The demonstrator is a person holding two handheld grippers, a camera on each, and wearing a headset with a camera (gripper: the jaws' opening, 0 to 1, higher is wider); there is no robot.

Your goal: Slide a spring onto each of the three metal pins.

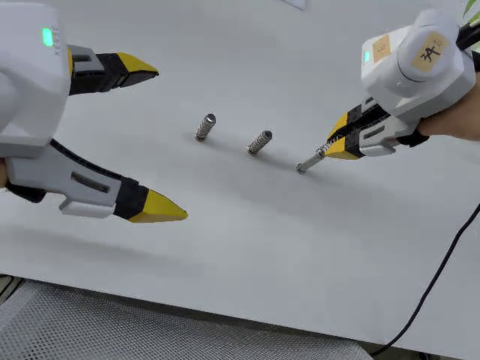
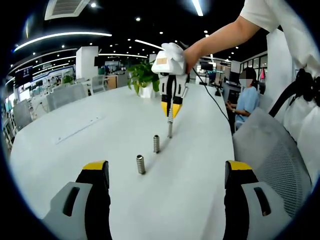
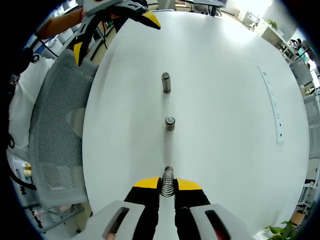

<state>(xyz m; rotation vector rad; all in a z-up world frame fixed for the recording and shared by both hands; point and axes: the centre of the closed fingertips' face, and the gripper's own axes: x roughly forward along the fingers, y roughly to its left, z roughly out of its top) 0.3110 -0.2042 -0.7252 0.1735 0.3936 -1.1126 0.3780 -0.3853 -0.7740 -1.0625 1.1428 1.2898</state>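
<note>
A grey mesh chair back (image 1: 150,330) sits against the near edge of the white round table (image 1: 247,247). A black cable (image 1: 442,270) trails across the table's right side.

Three short metal pins stand in a row. The far pin (image 1: 205,127) and the middle pin (image 1: 260,142) each carry a coil spring, and the third pin (image 1: 304,166) is bare at its base. The right gripper (image 1: 334,146) is clenched on a third coil spring (image 1: 324,152), which is threaded over that pin's top. The left gripper (image 1: 161,142) hangs spread wide and empty, well apart from the row.

The left gripper view shows a potted green plant (image 2: 142,75) and a seated person (image 2: 247,97) beyond the table. The right gripper view shows a long white strip (image 3: 272,102) lying flat on the tabletop.
</note>
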